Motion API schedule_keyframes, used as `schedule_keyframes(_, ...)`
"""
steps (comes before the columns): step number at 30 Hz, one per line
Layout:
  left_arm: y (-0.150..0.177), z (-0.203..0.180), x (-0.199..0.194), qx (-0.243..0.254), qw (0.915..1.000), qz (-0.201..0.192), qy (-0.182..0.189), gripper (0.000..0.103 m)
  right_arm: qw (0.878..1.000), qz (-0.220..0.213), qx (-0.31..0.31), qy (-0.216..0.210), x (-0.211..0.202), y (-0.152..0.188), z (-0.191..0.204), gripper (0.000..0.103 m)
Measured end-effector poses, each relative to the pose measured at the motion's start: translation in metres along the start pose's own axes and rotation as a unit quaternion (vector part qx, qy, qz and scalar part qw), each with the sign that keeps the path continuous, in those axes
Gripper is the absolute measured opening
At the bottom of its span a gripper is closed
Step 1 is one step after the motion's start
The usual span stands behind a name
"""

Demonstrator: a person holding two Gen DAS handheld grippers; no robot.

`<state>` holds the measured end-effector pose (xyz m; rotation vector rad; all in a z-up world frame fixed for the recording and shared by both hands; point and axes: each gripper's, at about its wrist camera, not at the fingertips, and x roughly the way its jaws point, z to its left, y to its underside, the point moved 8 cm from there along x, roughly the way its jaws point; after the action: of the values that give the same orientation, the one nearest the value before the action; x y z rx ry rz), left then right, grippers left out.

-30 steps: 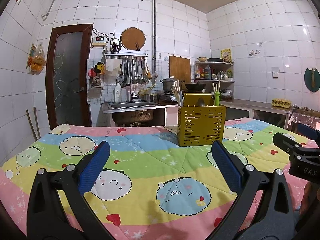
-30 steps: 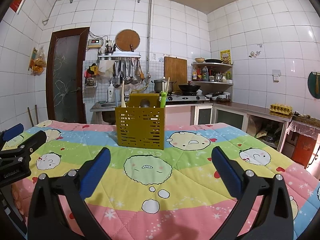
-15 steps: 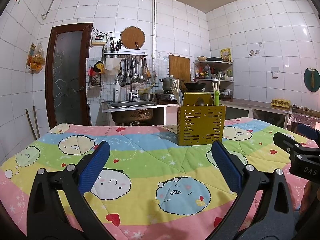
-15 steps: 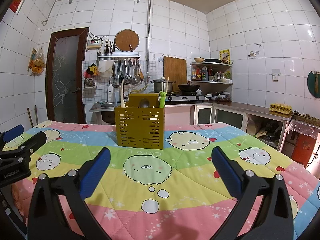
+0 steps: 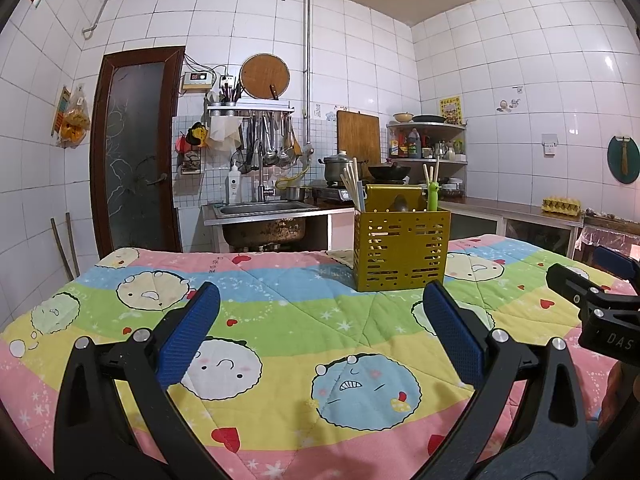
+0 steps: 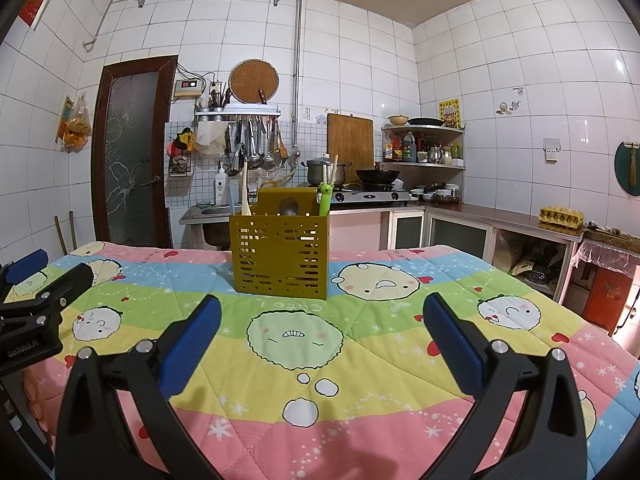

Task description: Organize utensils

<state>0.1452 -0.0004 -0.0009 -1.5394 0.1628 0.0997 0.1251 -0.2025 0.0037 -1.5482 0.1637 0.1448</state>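
Note:
A yellow perforated utensil holder (image 5: 401,249) stands upright on the quilt-covered table (image 5: 280,312); it also shows in the right wrist view (image 6: 281,255). It holds chopsticks (image 5: 350,186), a spoon (image 5: 399,203) and a green-handled utensil (image 5: 433,196). My left gripper (image 5: 320,332) is open and empty, low over the quilt, well short of the holder. My right gripper (image 6: 321,334) is open and empty, also short of the holder. Each gripper shows at the edge of the other's view.
The colourful cartoon quilt (image 6: 360,360) covers the whole table. Behind it are a sink (image 5: 260,216), a rack of hanging utensils (image 5: 264,148), a stove with a pot (image 6: 324,172) and wok, a counter with an egg carton (image 6: 560,216), and a brown door (image 5: 136,152).
Both views have shifted very slightly; the holder sits a touch higher in the frames. Both grippers stay open and empty.

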Motion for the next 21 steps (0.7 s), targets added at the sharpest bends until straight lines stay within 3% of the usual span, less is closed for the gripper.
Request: schedule_keyframes(21,-0.0013,-0.0006,-0.0008,0.001,1.0000,-0.002,0.000,0.098,1.000,0.000,0.000,0.000,0.0001,0.0006,0.0002,0.099)
